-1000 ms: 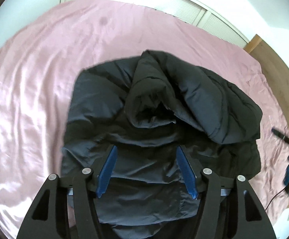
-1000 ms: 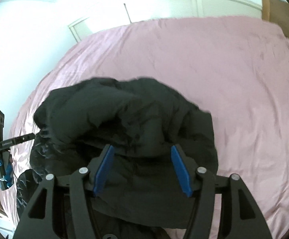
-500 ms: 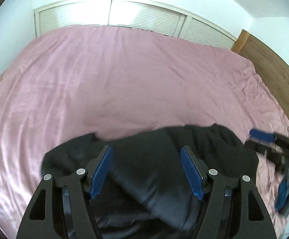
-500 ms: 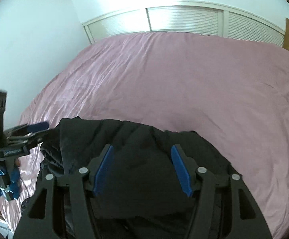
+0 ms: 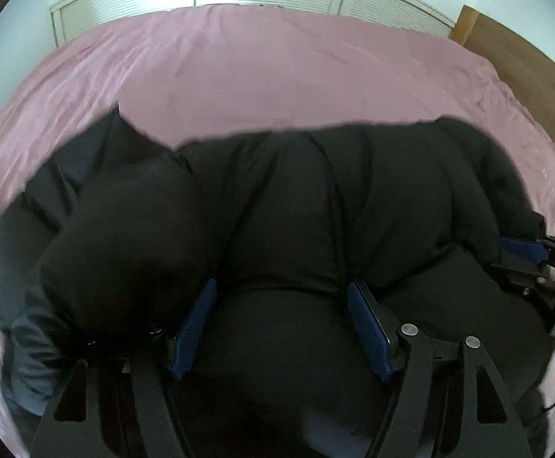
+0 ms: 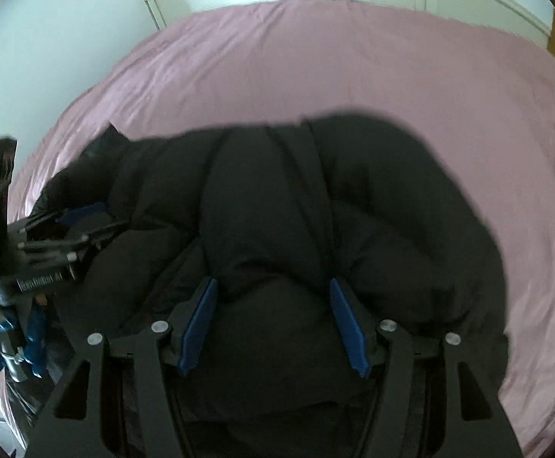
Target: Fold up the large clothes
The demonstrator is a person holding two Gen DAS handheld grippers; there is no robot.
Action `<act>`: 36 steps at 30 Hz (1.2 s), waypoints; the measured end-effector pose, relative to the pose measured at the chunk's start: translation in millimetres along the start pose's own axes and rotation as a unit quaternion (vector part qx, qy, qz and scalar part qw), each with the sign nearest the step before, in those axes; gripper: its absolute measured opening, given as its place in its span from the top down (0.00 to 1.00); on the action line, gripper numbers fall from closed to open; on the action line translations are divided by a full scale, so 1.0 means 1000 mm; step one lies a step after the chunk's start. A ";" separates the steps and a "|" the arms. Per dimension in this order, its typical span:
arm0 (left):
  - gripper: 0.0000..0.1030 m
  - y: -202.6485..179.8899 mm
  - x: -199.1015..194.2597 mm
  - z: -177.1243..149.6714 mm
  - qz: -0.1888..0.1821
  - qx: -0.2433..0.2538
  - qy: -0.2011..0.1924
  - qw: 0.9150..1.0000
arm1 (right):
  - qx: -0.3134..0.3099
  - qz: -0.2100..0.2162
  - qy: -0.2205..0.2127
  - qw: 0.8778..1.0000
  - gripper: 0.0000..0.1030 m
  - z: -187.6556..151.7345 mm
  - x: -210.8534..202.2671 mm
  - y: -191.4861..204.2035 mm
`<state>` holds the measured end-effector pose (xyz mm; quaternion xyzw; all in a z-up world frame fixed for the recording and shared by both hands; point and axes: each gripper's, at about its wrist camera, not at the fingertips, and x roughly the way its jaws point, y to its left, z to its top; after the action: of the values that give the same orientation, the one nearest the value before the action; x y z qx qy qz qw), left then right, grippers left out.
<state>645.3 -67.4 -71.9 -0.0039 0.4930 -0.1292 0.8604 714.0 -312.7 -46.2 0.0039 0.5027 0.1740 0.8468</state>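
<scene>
**Mia:** Look, the black puffy jacket [image 5: 296, 229] is much closer to the grippers now. A second ago it lay lower down on the pink bed [image 5: 277, 76], with the hood part sticking up.

**Ben:** Yes, and half a second ago only a little of it showed at the bottom. Now it fills most of both views. I think the near part got pushed or lifted over toward the far side.

**Mia:** Is the left gripper [image 5: 281, 320] holding it?

**Ben:** Its blue jaws stand wide apart, one on each side of a fat bulge of jacket. They are not pinching anything that I can see.

**Mia:** And the right gripper [image 6: 273, 320]?

**Ben:** Same thing. Its jaws are spread too, with jacket puffed up between them. The cloth seems to be touching them, but it is not squeezed.

**Mia:** I can see the right one over on the side, from the left camera [image 5: 525, 255].

**Ben:** They are side by side, both low against the jacket.

**Mia:** So is it folded?

**Ben:** I guess one fold is going over now. The jacket sits on the near side of the bed, bunched and lumpy, so it likely needs pressing flat and another fold.
</scene>
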 end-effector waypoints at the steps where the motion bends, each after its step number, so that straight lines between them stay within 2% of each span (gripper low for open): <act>1: 0.33 0.001 0.004 -0.004 -0.001 -0.004 -0.003 1.000 | 0.008 0.005 0.001 1.000 0.42 -0.008 0.005 -0.004; 7: 0.33 0.001 0.031 -0.018 0.004 -0.014 -0.011 1.000 | 0.009 -0.018 -0.021 1.000 0.41 -0.042 0.040 -0.004; 11: 0.33 -0.005 0.035 -0.012 0.020 -0.002 0.011 1.000 | 0.015 -0.033 -0.005 0.999 0.41 -0.043 0.055 -0.004; 13: 0.33 -0.010 0.022 -0.003 0.026 0.001 0.026 0.999 | 0.010 -0.042 0.016 0.999 0.41 -0.037 0.052 0.000; 15: 0.33 -0.015 -0.005 0.005 0.028 -0.001 0.008 1.000 | 0.008 -0.045 0.036 0.998 0.41 -0.029 0.040 0.005; 18: 0.31 -0.022 -0.042 0.005 0.029 0.007 -0.024 0.999 | -0.012 -0.035 0.017 0.999 0.41 -0.022 0.005 0.017; 21: 0.30 -0.029 -0.057 -0.006 0.005 -0.003 -0.027 1.000 | -0.028 -0.016 -0.002 0.999 0.41 -0.028 -0.022 0.028; 24: 0.28 -0.035 -0.045 -0.018 0.014 0.011 -0.017 1.000 | -0.028 -0.002 -0.002 1.000 0.38 -0.043 -0.028 0.031; 26: 0.26 -0.035 -0.027 -0.028 0.019 0.009 -0.009 1.000 | -0.036 -0.012 0.007 0.999 0.38 -0.056 -0.017 0.030; 30: 0.23 -0.034 0.000 -0.045 0.032 0.015 -0.023 0.999 | -0.010 -0.001 0.002 1.000 0.36 -0.065 0.014 0.024; 36: 0.20 -0.035 0.028 -0.042 0.047 0.012 -0.034 0.998 | -0.028 -0.033 -0.019 0.999 0.36 -0.083 0.044 0.027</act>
<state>615.5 -102.7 -112.2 0.0253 0.4617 -0.0944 0.8816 654.8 -288.3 -120.0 -0.0334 0.4814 0.1597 0.8612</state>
